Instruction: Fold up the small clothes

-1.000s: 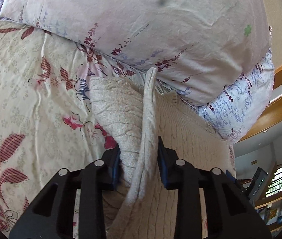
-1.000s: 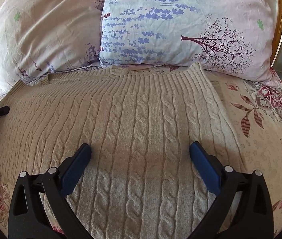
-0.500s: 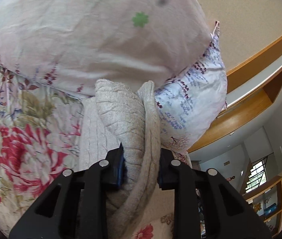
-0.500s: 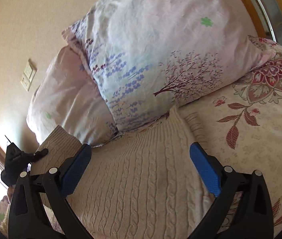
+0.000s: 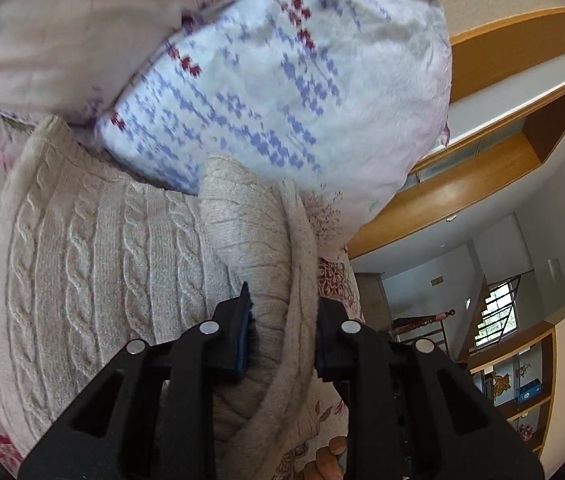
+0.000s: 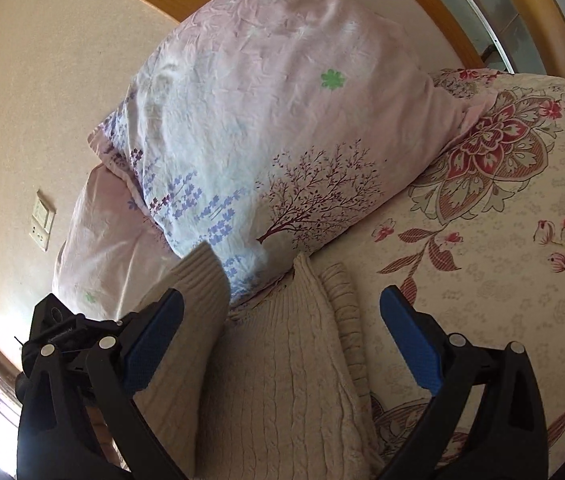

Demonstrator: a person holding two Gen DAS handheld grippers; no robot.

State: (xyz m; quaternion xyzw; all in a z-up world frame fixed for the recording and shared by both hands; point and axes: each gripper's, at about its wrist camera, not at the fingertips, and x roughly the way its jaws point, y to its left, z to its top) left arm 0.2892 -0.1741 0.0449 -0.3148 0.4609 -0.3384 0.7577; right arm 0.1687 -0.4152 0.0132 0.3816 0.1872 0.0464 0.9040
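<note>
Sweater [image 6: 282, 360] is spread on bedspread [image 6: 502, 280], its far edge against pillows [image 6: 274, 140] stacked at bed head. A sweater fold [image 5: 266, 264] is pinched between left gripper [image 5: 282, 332] jaws, raised over the rest.

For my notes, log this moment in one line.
left gripper: jaws shut on sweater | right gripper: jaws open, empty | fold: underway, on bedsheet

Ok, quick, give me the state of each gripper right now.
Left gripper: closed on a bunched fold of the cream knit sweater.
Right gripper: open, fingers wide apart, holding nothing.
</note>
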